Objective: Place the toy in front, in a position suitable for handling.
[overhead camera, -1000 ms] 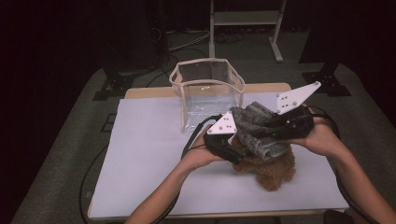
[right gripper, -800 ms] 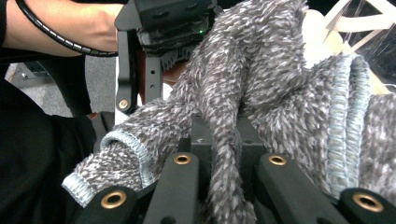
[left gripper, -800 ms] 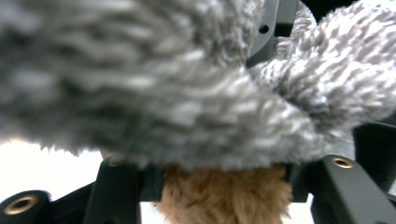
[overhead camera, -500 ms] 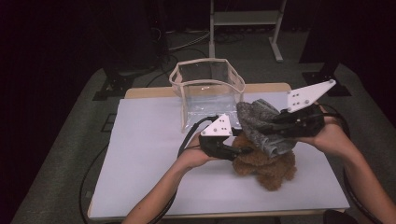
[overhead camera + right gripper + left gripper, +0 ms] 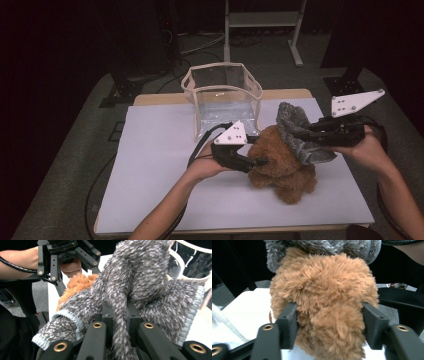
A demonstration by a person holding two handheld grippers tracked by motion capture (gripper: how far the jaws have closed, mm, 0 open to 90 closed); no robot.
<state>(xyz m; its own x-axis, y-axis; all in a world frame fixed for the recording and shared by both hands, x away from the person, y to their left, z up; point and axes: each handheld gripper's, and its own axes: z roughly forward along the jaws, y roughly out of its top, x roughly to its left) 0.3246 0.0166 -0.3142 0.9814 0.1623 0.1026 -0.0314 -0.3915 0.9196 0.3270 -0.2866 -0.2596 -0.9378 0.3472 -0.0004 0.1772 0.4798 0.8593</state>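
Undressing roughly half done: right gripper (image 5: 300, 134), jaws clamped on fuzzy grey knit garment (image 5: 300, 135), is peeling it off the fluffy brown teddy bear (image 5: 280, 162), which the left gripper (image 5: 260, 161), jaws just reopening, is bracketing between its 2 pads.

A clear soft-sided bag (image 5: 223, 100) with a pale trimmed rim stood open and upright toward the far edge of the white surface (image 5: 150, 170). Beyond it, on the dark carpeted floor (image 5: 80, 150), rose a grey metal stand (image 5: 262, 22), with black cables (image 5: 197, 42) lying loose near its foot.
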